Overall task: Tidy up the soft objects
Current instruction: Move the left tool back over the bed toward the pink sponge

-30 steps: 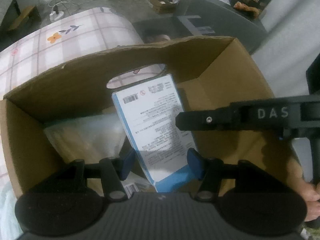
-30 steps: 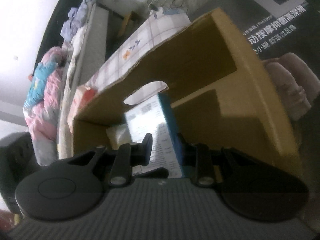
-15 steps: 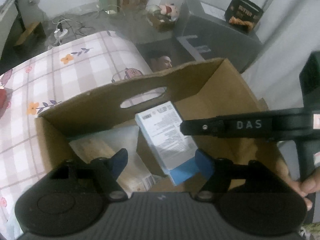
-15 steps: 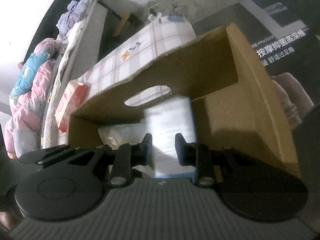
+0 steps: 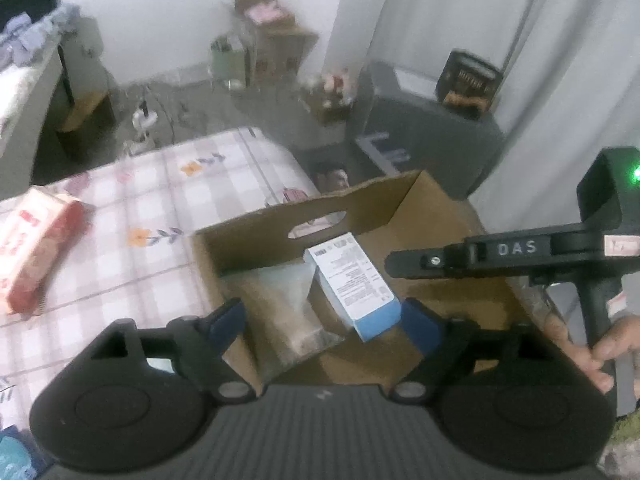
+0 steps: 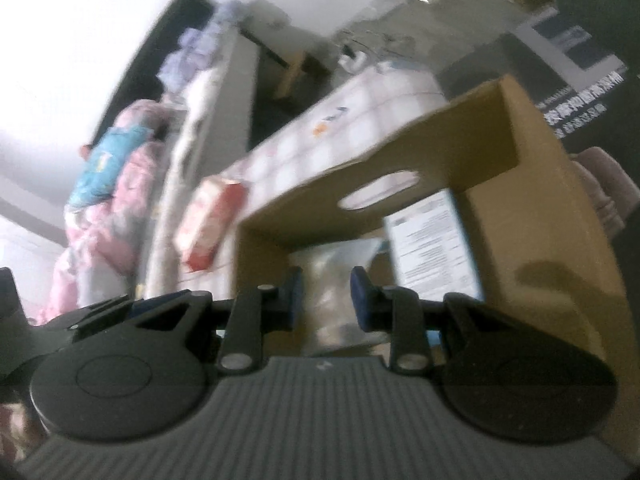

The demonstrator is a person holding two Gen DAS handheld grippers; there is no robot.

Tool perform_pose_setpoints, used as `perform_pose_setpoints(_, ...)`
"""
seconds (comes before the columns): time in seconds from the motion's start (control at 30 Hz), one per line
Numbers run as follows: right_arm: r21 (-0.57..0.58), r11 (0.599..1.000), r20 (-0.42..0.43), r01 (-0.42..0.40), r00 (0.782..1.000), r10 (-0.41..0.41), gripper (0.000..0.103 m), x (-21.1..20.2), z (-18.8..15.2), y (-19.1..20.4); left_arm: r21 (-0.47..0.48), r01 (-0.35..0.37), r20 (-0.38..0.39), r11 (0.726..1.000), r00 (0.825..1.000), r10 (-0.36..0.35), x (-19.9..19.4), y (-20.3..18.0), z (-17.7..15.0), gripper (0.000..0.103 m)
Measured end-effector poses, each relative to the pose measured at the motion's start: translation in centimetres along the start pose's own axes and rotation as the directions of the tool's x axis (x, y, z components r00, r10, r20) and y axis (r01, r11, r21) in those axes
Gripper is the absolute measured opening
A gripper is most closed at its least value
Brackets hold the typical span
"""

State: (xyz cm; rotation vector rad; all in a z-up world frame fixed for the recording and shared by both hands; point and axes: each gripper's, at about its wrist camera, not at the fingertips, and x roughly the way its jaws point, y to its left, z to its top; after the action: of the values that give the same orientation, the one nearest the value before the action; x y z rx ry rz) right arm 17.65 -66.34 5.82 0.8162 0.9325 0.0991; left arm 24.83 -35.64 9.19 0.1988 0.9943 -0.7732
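Checked bedding with small flower prints (image 5: 132, 216) spreads behind an open cardboard box (image 5: 256, 224), the surface on which the sorting happens. What has just changed is the left hand-held gripper (image 5: 322, 322): a second ago its blue pads straddled the blue-and-white packet (image 5: 352, 280) deep in the box, and now they have drawn back above the near wall, jaws still opening wide with nothing between them. The packet now leans on its own inside the box, toward 1 o'clock of a clear plastic bag (image 5: 280, 304) that lies on the box floor. That reads as a finished drop: one soft pack is stowed, and the red-and-white pack (image 5: 34, 252) lying on the bedding at 9 o'clock of the box looks like a likely next candidate. The right hand-held gripper (image 6: 326, 294) has pulled back too; its jaws stand only narrowly apart and hold nothing, the clear bag merely showing beyond the gap. The left view alone shows the right tool's black body (image 5: 520, 252) crossing at 3 o'clock with a person's fingers (image 5: 604, 354) on its handle, plus the far room's grey cabinet (image 5: 424, 140). The right view, blurred, alone shows the pile of pink and blue bedclothes (image 6: 108, 196) at 9 o'clock, and the box's carry slot (image 6: 380, 190) seen from low down.
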Motion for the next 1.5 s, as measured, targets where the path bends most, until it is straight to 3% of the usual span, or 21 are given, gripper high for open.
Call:
perform_pose_setpoints(0.33,-0.113,0.981,0.064,-0.156,0.984,0.164,0.030,-4.8,-7.7,7.7,-0.119,0.061,0.196,0.991,0.980,-0.037,-8.8,5.7,-8.9,0.088)
perform_pose_setpoints(0.37,-0.128,0.978,0.062,-0.163,0.983,0.172,0.031,-4.8,-8.7,8.5,-0.141,0.044,0.209,0.989,0.978,-0.013,-9.1,6.4,-10.0,0.088)
perform_pose_setpoints(0.47,-0.170,0.970,0.047,-0.171,0.982,0.181,0.031,-4.6,-11.2,10.8,-0.143,-0.109,0.241,0.984,0.960,0.142,-9.8,7.3,-13.3,0.090)
perform_pose_setpoints(0.57,-0.205,0.963,0.029,-0.173,0.983,0.183,0.032,-3.9,-13.5,12.8,-0.120,-0.231,0.228,0.966,0.940,0.253,-10.1,7.6,-16.4,0.096)
perform_pose_setpoints(0.8,-0.234,0.949,-0.049,-0.210,0.978,0.205,0.033,-1.1,-18.1,17.0,-0.197,-0.225,0.235,0.954,0.934,0.269,-13.7,10.9,-23.6,0.100)
perform_pose_setpoints(0.9,-0.236,0.942,-0.088,-0.237,0.971,0.222,0.034,0.3,-19.6,18.6,-0.227,-0.281,0.250,0.933,0.909,0.334,-16.1,12.6,-26.8,0.102)
perform_pose_setpoints(1.03,-0.231,0.934,-0.165,-0.274,0.957,0.240,0.034,3.2,-21.4,21.3,-0.271,-0.384,0.246,0.882,0.859,0.450,-17.9,14.9,-30.0,0.103)
perform_pose_setpoints(1.13,-0.225,0.929,-0.225,-0.294,0.943,0.244,0.034,5.9,-22.4,23.4,-0.282,-0.450,0.231,0.847,0.825,0.516,-17.9,16.6,-31.1,0.102)
perform_pose_setpoints(1.3,-0.213,0.918,-0.307,-0.334,0.915,0.262,0.034,10.9,-23.5,27.5,-0.206,-0.561,0.224,0.802,0.770,0.597,-16.9,17.9,-31.0,0.099)
perform_pose_setpoints(1.4,-0.191,0.917,-0.345,-0.349,0.899,0.270,0.038,13.9,-23.8,29.9,-0.170,-0.576,0.215,0.800,0.770,0.600,-15.8,18.7,-30.2,0.097)
perform_pose_setpoints(1.5,-0.173,0.920,-0.377,-0.353,0.886,0.269,0.050,16.5,-23.7,31.8,-0.160,-0.557,0.196,0.815,0.791,0.579,-14.7,19.7,-29.4,0.089)
